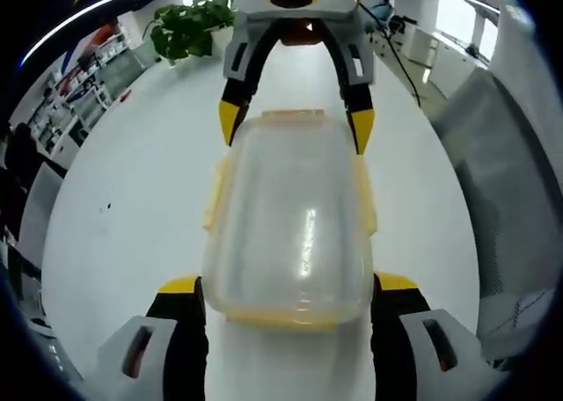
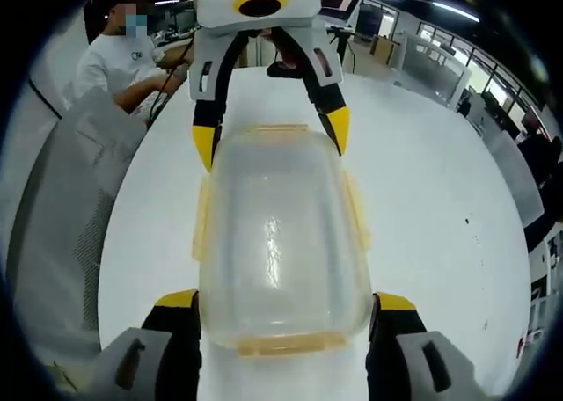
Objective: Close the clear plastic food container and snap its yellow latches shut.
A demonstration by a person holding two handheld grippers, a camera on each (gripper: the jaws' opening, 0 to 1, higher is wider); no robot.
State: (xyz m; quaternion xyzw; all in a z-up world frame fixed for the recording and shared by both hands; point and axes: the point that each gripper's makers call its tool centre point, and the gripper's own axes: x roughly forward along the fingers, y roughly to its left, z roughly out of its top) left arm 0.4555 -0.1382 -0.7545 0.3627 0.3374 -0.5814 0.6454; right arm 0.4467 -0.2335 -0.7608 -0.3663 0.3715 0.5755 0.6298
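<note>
Left gripper: jaws were spread wide, one on either side of the container's near end; actual contact could not be confirmed.
Container: clear plastic, lid already seated on top, stood on the white table between the two grippers, which faced each other end to end.
Yellow latches: seen along the long sides and at both ends; the side ones appeared flared outward, so judged not yet snapped.
Right gripper: jaws likewise held apart, flanking the opposite end of the container; a firm grip could not be told.
Step in hand: latching, judged; lid closing looked done.
Method advised: lid seating to be checked all round first; the box to be steadied by one gripper while a latch is pressed down and inward by the other, one latch at a time, opposite pairs in turn.
Risk: box may slide on the smooth table if pushed sideways only.
</note>
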